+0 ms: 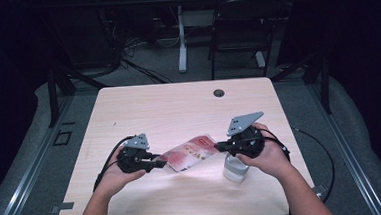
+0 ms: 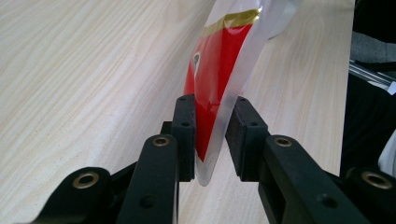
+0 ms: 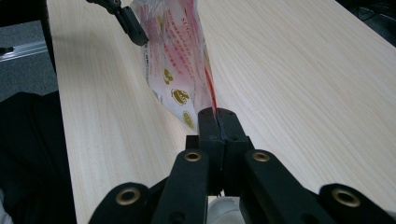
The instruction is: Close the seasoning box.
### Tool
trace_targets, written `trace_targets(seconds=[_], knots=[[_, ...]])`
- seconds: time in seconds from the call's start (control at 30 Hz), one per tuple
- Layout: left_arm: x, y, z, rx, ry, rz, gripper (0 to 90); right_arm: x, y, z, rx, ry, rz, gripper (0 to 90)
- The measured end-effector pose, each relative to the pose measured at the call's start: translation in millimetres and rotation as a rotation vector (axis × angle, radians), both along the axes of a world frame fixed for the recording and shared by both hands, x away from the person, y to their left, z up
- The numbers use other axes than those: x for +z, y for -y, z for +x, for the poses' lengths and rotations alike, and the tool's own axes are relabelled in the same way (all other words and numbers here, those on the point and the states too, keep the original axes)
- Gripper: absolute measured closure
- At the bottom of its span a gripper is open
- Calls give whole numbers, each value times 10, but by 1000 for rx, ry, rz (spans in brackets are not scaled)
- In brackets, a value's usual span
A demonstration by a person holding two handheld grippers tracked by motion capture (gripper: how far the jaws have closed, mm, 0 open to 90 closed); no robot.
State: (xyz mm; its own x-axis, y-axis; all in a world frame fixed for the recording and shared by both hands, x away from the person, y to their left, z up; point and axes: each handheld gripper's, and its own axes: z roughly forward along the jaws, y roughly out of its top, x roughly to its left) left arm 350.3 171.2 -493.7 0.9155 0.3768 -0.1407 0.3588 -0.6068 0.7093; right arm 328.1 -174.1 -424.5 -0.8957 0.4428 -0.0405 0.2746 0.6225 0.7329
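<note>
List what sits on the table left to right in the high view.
Left black two-jaw gripper → red-and-white plastic packet → right black two-jaw gripper. The white plastic bottle sits under the right hand, so its place in the order is unclear.

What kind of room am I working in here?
Probably a lab or recording workspace, not a home. A bare wooden table stands on grey floor, cables tangle beneath another desk behind it, an empty black chair waits there, and dark curtains close off the sides.
</note>
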Motion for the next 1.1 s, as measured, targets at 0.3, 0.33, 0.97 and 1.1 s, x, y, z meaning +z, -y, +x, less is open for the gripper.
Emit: trace_targets(seconds=[0.3, 0.33, 0.97, 1.1], knots=[[-168, 60, 0, 19, -8, 43, 707, -40, -68, -5, 10, 8, -49, 900], [-175, 69, -5, 26, -4, 48, 698, -45, -73, -7, 14, 6, -49, 900], [-48, -55, -31, 61, 45, -8, 660, -6, -117, -17, 32, 26, -72, 900], [-39, -34, -52, 52, 58, 14, 707, 3, -143, -22, 33, 32, -70, 900]])
